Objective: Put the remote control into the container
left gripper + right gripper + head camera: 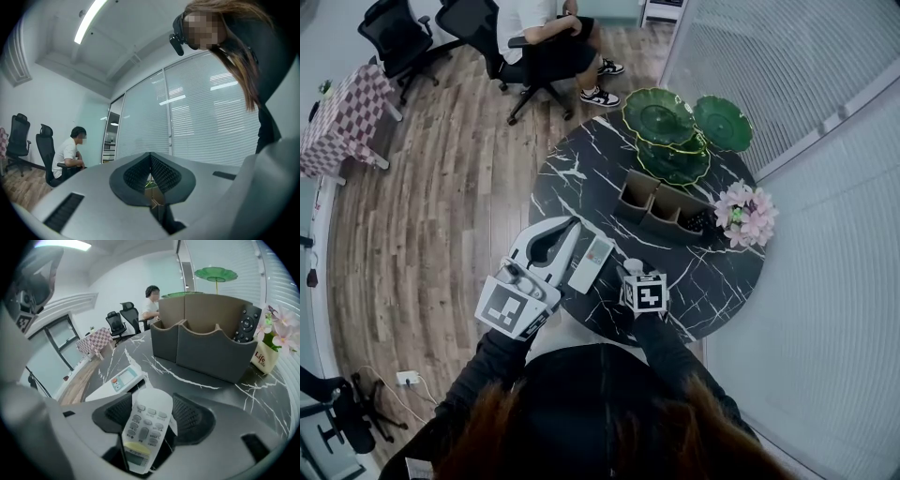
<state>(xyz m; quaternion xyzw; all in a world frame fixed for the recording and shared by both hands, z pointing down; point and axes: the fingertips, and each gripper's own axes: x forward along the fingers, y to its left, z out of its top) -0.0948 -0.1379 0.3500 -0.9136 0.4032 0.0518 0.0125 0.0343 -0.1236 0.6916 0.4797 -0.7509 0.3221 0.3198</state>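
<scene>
Jaws of the right gripper [150, 420] are clamped on the white remote control [144, 430], which is held short of the container [201, 352]. The left gripper [151, 176] is pressed shut on nothing. Pickup is judged done; carrying over and release into a compartment are left.

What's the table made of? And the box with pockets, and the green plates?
The table is black with white veins and a soft shine: marble or a marble-look top. The container is dull grey-brown with stiff flat walls, perhaps faux leather over board. The green plates look glossy and see-through, probably glass.
</scene>
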